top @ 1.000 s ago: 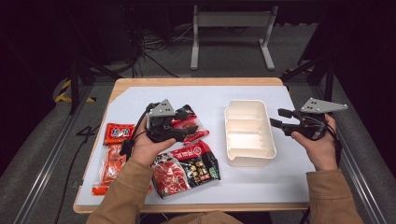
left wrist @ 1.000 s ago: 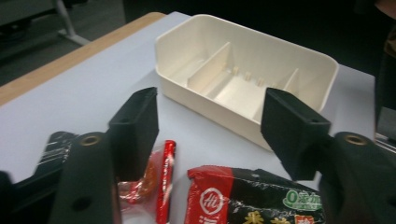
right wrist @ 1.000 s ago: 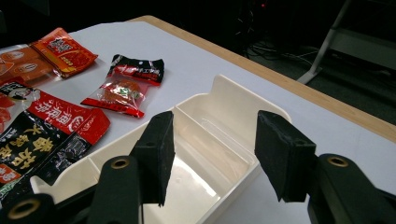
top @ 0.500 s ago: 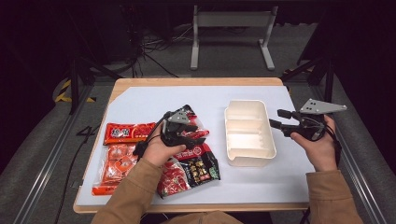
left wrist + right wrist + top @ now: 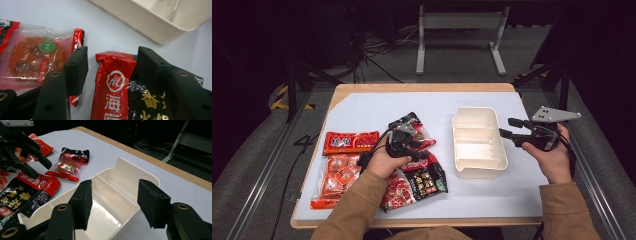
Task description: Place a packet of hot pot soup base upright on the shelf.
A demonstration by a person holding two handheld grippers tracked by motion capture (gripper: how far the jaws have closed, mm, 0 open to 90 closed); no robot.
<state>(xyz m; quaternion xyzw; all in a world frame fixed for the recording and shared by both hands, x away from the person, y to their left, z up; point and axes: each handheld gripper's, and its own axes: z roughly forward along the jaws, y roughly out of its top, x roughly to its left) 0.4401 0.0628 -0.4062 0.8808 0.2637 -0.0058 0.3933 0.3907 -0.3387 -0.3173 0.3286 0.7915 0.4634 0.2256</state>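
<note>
At the centre of the high view, the left claw (image 5: 418, 150) is seen released, its jaws spread to either side of the top edge of a red-and-black packet (image 5: 113, 87) lying flat on the tabletop (image 5: 362, 107), while the right claw (image 5: 507, 128) is held open beside the white tray (image 5: 477, 167) at right.

A: Snack packets, where on the surface (image 5: 362, 112)?

B: Left half, clustered. One long packet (image 5: 350, 141) far left; a clear-fronted packet (image 5: 339, 175) just before it, nearer the person.

A: And the divided tray (image 5: 477, 142)?

B: Right of centre, well apart from the long packet. Between them, a small packet (image 5: 414, 131) behind, a large packet (image 5: 424, 177) before it. Left tool (image 5: 416, 150) over that packet's rear end; right tool (image 5: 508, 128) just right of the tray.
</note>
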